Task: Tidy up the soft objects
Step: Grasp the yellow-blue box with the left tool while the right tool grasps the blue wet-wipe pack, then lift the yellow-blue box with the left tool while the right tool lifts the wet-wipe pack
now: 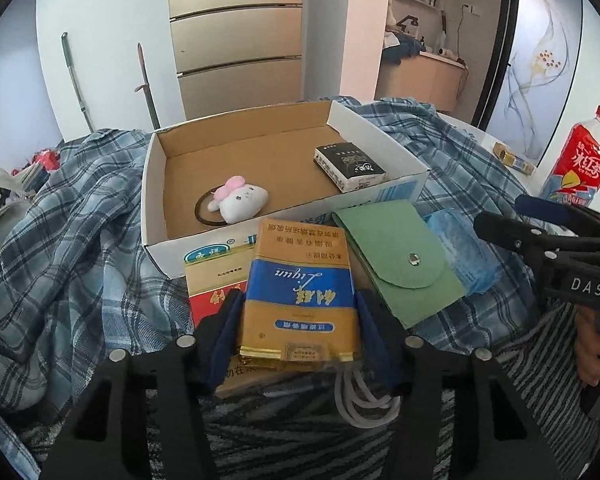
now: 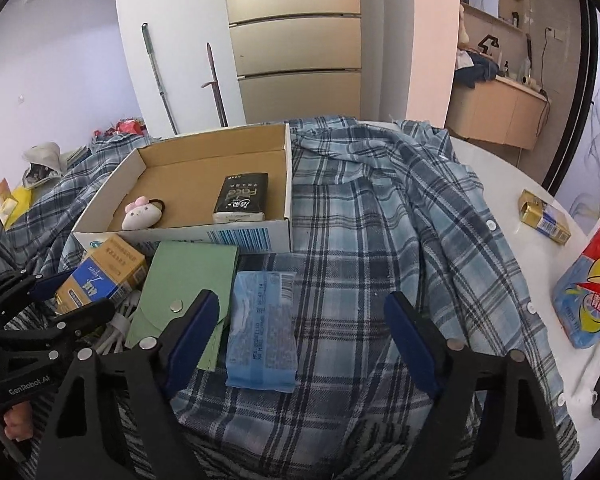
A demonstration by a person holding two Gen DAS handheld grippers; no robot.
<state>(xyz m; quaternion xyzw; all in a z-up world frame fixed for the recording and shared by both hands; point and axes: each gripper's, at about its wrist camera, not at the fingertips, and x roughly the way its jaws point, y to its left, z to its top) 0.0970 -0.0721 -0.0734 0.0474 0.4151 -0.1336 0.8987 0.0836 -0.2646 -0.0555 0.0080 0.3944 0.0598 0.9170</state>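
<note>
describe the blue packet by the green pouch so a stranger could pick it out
Start at the open cardboard box on the plaid shirt. Just in front of it lies a green snap pouch; the blue packet lies right of it, crinkly, translucent, with printed barcode.

A white round desk point(image 2: 496, 168) carries a rumpled blue plaid shirt point(image 2: 380, 208); right of the shirt lie a small gold-and-blue carton point(image 2: 544, 217) (open-ended) and a red-labelled plastic bottle point(image 2: 592, 280).

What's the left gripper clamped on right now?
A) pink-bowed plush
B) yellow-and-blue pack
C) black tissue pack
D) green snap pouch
B: in the left wrist view, the left gripper has its blue pads against both sides of the yellow-and-blue pack; the green snap pouch lies beside it on the plaid shirt.
</note>
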